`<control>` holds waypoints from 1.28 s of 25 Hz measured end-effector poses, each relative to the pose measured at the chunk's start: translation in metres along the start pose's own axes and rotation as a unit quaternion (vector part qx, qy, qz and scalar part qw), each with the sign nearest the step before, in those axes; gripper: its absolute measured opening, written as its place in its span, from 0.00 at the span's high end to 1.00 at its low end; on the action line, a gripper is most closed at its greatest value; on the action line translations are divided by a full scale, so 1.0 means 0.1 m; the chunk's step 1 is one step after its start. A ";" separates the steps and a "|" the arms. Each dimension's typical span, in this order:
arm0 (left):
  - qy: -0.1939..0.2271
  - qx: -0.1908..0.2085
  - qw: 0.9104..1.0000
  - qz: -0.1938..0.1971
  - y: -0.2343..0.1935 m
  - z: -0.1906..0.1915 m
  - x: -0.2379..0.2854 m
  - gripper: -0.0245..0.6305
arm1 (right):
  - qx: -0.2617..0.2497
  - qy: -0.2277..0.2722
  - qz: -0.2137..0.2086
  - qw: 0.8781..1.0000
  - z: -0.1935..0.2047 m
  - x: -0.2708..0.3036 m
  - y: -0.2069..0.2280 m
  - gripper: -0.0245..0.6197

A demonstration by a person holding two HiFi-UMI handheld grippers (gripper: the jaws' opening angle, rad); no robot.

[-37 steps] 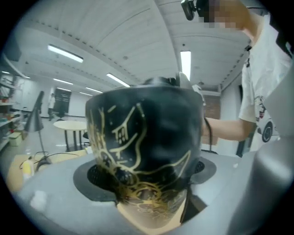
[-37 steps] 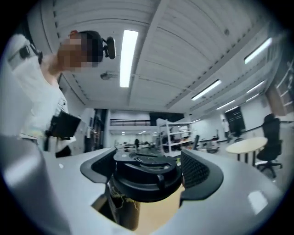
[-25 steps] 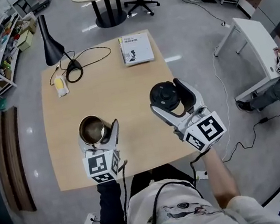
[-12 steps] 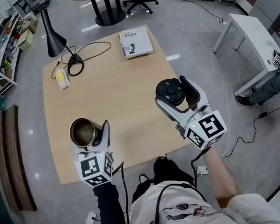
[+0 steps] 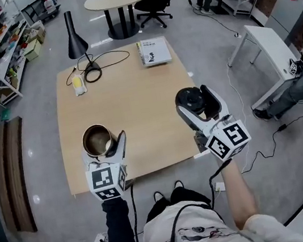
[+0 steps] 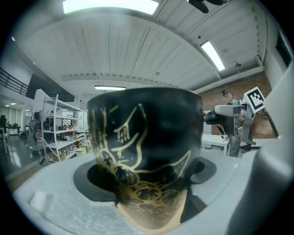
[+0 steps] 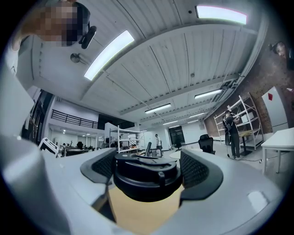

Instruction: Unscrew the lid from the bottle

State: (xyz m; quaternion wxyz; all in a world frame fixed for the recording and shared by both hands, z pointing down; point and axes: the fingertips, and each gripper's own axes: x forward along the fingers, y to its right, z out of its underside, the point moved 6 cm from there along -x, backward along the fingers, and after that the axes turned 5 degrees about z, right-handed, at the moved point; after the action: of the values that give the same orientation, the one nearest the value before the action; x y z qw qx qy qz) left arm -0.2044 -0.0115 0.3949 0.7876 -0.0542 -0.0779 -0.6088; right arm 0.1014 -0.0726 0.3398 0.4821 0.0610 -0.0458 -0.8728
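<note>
Above the counter's [image 5: 136, 97] near edge, the left gripper [image 5: 108, 148] is clamped around the black, gold-patterned bottle [image 6: 144, 151], keeping it upright with its mouth open, likely so that nothing spills. Over the counter's near right corner, well apart from the bottle, the right gripper [image 5: 198, 104] is clamped on the black lid [image 7: 146, 176], which suggests the unscrewing is done. A book [image 5: 153, 51] and a lamp [image 5: 74, 38] sit at the counter's far edge, out of the way.

1. Bright, even overhead light falls on the desk [image 5: 139, 114]; shadows on it are soft and faint.
2. Above the desk, ceiling strip lights [image 7: 108, 53] glare white.
3. Both gripper views bow strongly and go black at the corners.
4. In the left gripper view the bottle [image 6: 147, 151] shows dark and blurred.
</note>
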 end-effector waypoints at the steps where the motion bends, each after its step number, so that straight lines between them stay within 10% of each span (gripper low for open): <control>1: 0.003 0.002 1.000 -0.003 -0.01 -0.03 -0.02 0.31 | -0.002 0.002 -0.002 1.000 -0.01 0.00 -0.01 0.28; 32: 0.032 0.022 0.999 -0.006 0.17 -0.40 0.45 0.32 | -0.070 0.016 -0.035 0.997 -0.28 0.30 0.17 0.29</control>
State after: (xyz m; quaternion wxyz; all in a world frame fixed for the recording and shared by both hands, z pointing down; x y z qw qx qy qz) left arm -0.1741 -0.0570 0.3639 0.7869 -0.0165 -0.0661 -0.6133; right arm 0.1042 -0.1072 0.3131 0.4549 0.0426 0.0251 -0.8892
